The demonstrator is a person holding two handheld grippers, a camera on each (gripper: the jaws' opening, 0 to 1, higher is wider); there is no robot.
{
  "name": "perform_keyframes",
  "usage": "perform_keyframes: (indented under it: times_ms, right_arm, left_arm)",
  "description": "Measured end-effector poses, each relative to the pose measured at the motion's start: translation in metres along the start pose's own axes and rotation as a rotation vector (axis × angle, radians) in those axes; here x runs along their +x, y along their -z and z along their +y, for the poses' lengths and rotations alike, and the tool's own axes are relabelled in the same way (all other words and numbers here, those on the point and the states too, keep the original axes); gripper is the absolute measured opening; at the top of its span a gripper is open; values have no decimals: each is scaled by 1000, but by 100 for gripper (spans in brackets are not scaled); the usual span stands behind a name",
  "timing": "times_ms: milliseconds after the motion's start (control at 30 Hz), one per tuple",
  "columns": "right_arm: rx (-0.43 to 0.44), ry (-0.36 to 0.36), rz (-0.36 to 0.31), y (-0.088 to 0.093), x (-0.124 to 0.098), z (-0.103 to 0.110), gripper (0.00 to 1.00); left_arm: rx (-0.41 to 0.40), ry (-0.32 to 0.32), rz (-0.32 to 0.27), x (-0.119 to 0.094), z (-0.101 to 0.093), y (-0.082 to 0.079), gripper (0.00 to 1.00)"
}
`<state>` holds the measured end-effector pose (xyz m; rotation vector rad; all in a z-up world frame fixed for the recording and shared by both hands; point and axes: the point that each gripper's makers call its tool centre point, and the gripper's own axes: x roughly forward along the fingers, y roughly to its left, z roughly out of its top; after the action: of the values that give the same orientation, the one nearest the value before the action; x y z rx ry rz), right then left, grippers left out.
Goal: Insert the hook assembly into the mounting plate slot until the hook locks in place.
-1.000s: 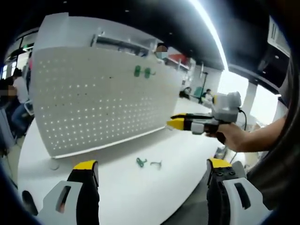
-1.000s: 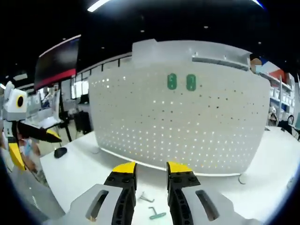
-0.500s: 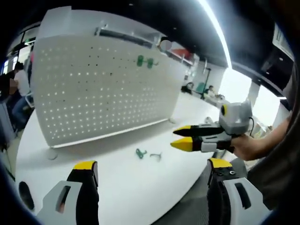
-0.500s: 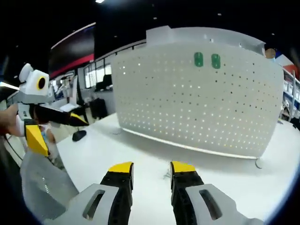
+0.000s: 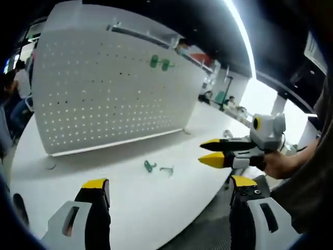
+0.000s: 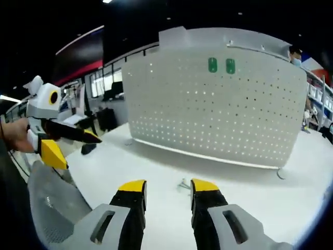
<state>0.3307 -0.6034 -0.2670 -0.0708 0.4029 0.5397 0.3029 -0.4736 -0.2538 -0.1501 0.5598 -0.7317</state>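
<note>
Left gripper (image 5: pixel 169 185): jaws spread wide, nothing held; it is kept back over the near table edge, so the parts are seen between its yellow tips.
Table (image 5: pixel 130 198): white, curved edge; the loose parts and the board are carried on it.
Pegboard (image 5: pixel 104 99): white perforated mounting plate, stood upright at the far side so its holes are faced by both grippers.
Green hooks (image 5: pixel 159 63): two already seated high on the pegboard, side by side.
Loose hooks: one green hook (image 5: pixel 149 166) and one metal hook (image 5: pixel 167 170) are lying on the table just in front of the pegboard, untouched.
Right gripper (image 6: pixel 166 186): jaws parted by a narrow gap, nothing pinched; judged to be lined up toward the metal hook (image 6: pixel 183 184) for pickup.
</note>
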Motion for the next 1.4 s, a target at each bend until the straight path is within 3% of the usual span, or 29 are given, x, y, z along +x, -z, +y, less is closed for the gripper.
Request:
perform_keyframes:
  times_ms: [200, 400, 667, 967, 1200, 1300, 1400]
  right_arm:
    - [4, -10, 24, 12, -7, 4, 31]
    - [-6, -26, 27, 16, -12, 5, 29]
    - [-38, -29, 17, 14, -18, 0, 27]
    - [-40, -21, 10, 14, -22, 0, 26]
    - [-58, -13, 22, 20, -24, -2, 26]
    - [-44, -4, 35, 25, -25, -5, 26]
    - [-35, -4, 49, 29, -23, -5, 26]
  left_arm:
    - [-5, 17, 34, 11, -3, 10, 96]
    - [-32, 44, 7, 24, -3, 8, 93]
    - [40, 72, 55, 61, 2, 14, 90]
    - [-16, 92, 129, 98, 3, 38, 89]
    - [-29, 82, 150, 118, 12, 38, 87]
    - [-47, 73, 147, 129, 19, 35, 84]
    - [-52, 67, 151, 140, 26, 34, 74]
